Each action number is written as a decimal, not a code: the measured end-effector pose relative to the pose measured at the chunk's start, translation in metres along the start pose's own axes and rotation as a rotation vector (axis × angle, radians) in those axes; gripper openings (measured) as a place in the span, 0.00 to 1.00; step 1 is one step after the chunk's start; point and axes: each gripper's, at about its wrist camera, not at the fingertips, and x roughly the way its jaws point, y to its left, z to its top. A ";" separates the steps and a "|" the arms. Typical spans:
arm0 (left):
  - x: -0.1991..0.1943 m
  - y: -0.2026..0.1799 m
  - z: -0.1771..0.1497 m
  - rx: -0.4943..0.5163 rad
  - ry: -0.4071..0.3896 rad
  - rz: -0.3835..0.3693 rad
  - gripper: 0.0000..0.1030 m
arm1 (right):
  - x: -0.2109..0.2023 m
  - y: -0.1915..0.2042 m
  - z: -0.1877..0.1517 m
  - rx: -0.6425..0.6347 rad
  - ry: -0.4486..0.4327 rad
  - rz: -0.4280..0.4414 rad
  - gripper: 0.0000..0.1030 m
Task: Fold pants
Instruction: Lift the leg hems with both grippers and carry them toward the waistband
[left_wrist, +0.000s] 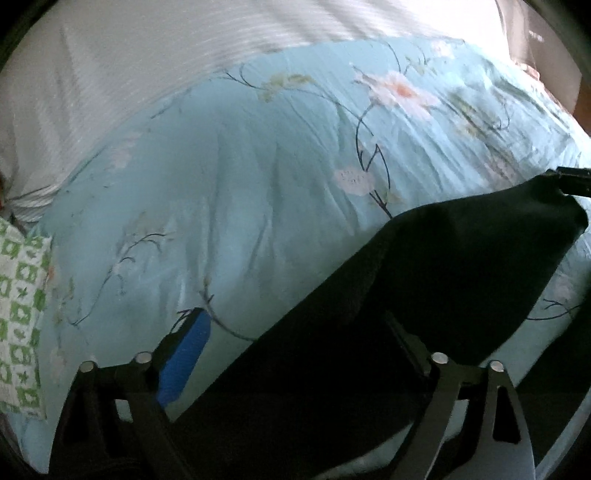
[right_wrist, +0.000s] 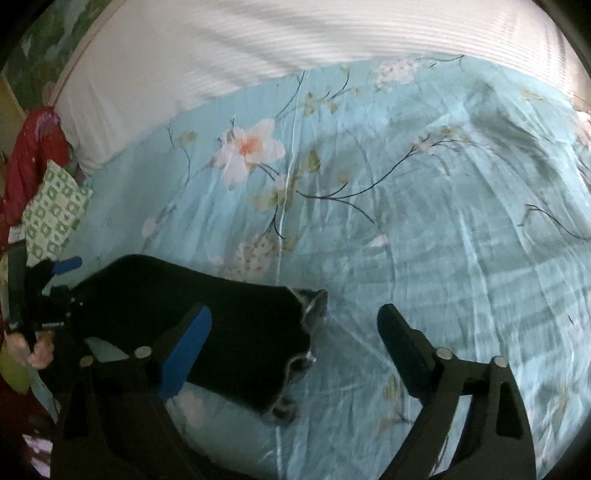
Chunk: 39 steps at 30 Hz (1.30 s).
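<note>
The black pants (left_wrist: 424, 280) lie on a light blue floral bedspread (left_wrist: 240, 192). In the left wrist view they drape across my left gripper (left_wrist: 295, 332) and hide its right finger; the blue-padded left finger (left_wrist: 184, 354) stands wide apart, so the jaws look open. In the right wrist view the pants (right_wrist: 229, 325) lie folded, with a pale frayed edge on their right side. My right gripper (right_wrist: 295, 336) is open just above that edge, its blue-padded left finger (right_wrist: 184, 354) over the cloth, its right finger (right_wrist: 402, 343) over bare bedspread. The left gripper (right_wrist: 55, 291) sits at the pants' left end.
A white striped sheet (right_wrist: 258, 44) covers the far part of the bed. A green-and-white patterned pillow (right_wrist: 55, 214) and a red cloth (right_wrist: 33, 158) lie at the left edge. The bedspread (right_wrist: 443, 221) stretches wide to the right of the pants.
</note>
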 end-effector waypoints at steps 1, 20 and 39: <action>0.004 -0.001 0.001 0.009 0.009 -0.005 0.81 | 0.002 0.000 0.000 -0.007 0.006 0.000 0.78; -0.076 -0.008 -0.042 -0.003 -0.106 -0.129 0.04 | -0.041 0.028 0.008 -0.165 -0.126 0.089 0.08; -0.134 -0.038 -0.138 -0.073 -0.153 -0.198 0.04 | -0.104 0.048 -0.097 -0.428 -0.175 0.092 0.07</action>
